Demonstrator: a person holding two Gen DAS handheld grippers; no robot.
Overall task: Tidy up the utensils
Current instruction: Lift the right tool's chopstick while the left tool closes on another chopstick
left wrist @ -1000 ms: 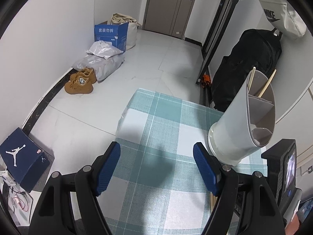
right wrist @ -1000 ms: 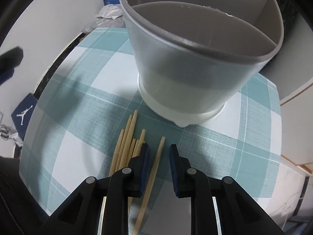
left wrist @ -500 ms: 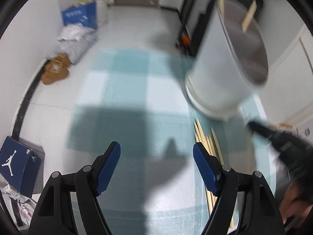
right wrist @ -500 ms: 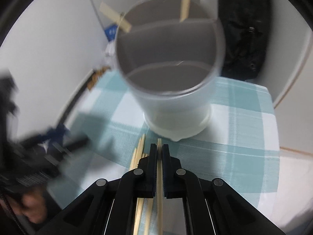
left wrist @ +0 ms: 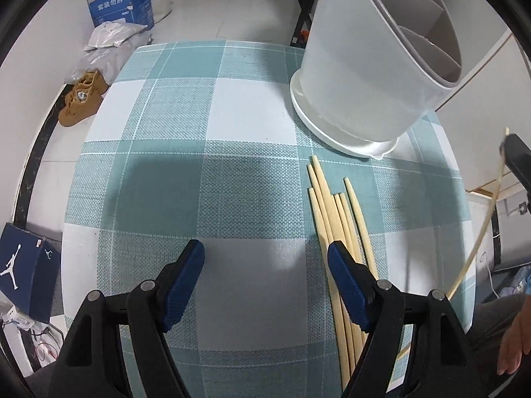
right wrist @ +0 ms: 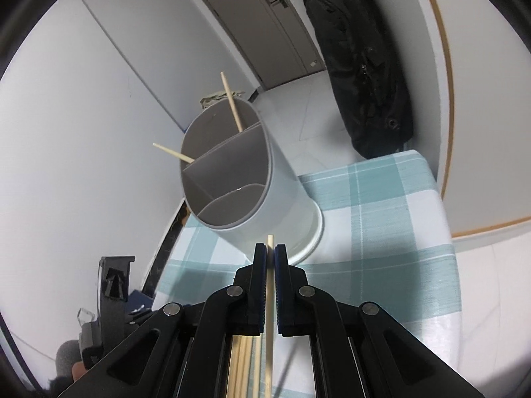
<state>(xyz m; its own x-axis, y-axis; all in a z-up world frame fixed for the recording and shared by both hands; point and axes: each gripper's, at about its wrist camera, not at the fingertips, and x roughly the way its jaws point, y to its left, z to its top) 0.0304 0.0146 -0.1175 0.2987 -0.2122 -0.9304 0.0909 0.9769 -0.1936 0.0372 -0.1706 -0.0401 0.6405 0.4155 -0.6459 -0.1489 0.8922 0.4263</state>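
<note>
Teal checked tablecloth (left wrist: 232,106), your left gripper (left wrist: 265,275) spread empty beside loose chopsticks (left wrist: 335,219), your right gripper (right wrist: 270,258) pinching one chopstick (right wrist: 269,301) near the divided utensil holder (right wrist: 252,192).

We see a table under a teal-and-white checked cloth (left wrist: 212,152). Ahead and to the right of our open left jaws stands a grey divided utensil holder (left wrist: 375,66) on its white base. A bundle of wooden chopsticks (left wrist: 335,219) lies flat, running beneath the right-hand jaw.
</note>
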